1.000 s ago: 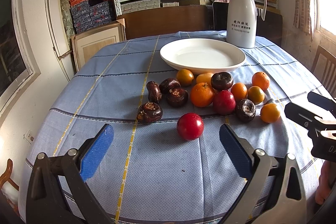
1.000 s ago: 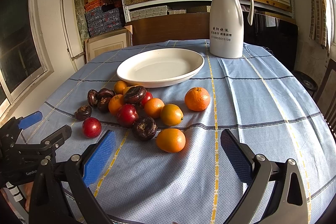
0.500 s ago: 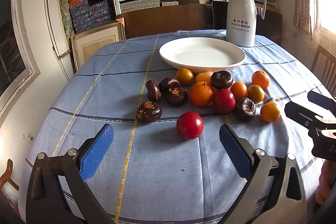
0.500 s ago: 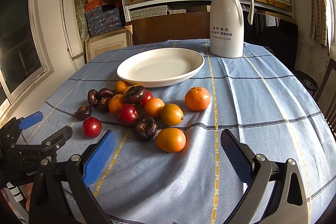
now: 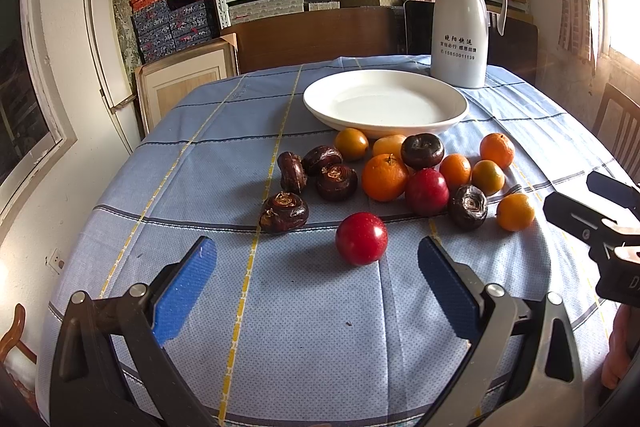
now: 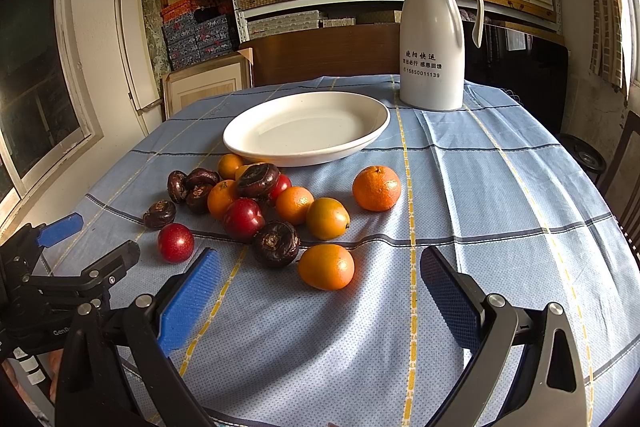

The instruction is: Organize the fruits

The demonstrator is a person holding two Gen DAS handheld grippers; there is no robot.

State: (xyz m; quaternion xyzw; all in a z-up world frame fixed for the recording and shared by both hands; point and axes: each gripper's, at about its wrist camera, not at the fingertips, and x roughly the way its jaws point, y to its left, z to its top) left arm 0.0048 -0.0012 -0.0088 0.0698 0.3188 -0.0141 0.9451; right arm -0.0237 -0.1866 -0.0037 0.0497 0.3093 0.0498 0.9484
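Both the left gripper [image 5: 316, 271] and the right gripper [image 6: 318, 277] hover spread wide and empty, barely nearer the fruit than a second ago, so sorting has not begun. A red fruit [image 5: 361, 238] lies closest; oranges [image 6: 326, 266] and dark brown fruits [image 5: 284, 212] cluster before the bare white plate [image 5: 456, 115]. Stacked fruits partly hide one another.

Very little differs from a second ago. In the left wrist view the plate [image 5: 386, 103], the jug [image 5: 460, 27] and the fruit cluster by the red fruit [image 5: 361, 238] sit slightly higher in frame than before; the right wrist view matches its earlier pictures.
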